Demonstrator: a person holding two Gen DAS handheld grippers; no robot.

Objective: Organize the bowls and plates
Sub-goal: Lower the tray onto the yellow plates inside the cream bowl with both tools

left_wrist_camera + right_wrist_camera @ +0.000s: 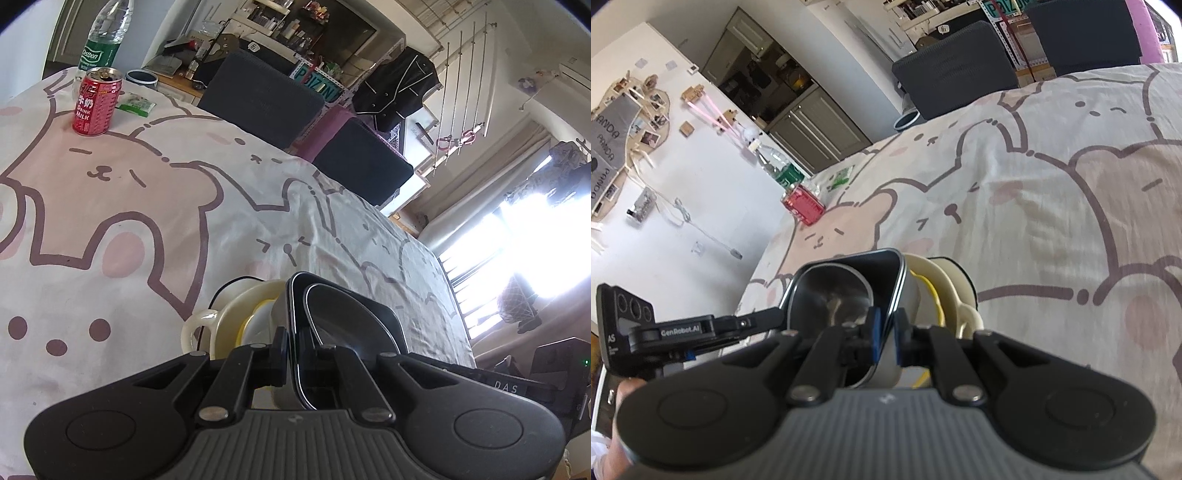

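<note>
A dark square bowl [343, 314] with a shiny inside lies on the cartoon tablecloth [147, 206], nested in a cream handled bowl [225, 317] with a yellow rim [255, 314] between them. My left gripper [293, 347] is shut on the near wall of the dark square bowl. In the right wrist view my right gripper [886, 339] pinches the opposite wall of the dark bowl [834, 295] with its blue pads [874, 332]. The cream bowl [949, 280] lies beside it. The left gripper [772, 315] shows at the bowl's far rim.
A red milk can [96, 107], a water bottle [107, 33] and a green packet [135, 105] stand at the table's far corner. Two dark chairs [258, 96] line the far side. The table edge [454, 295] drops off on the right. A hand [620, 406] shows at lower left.
</note>
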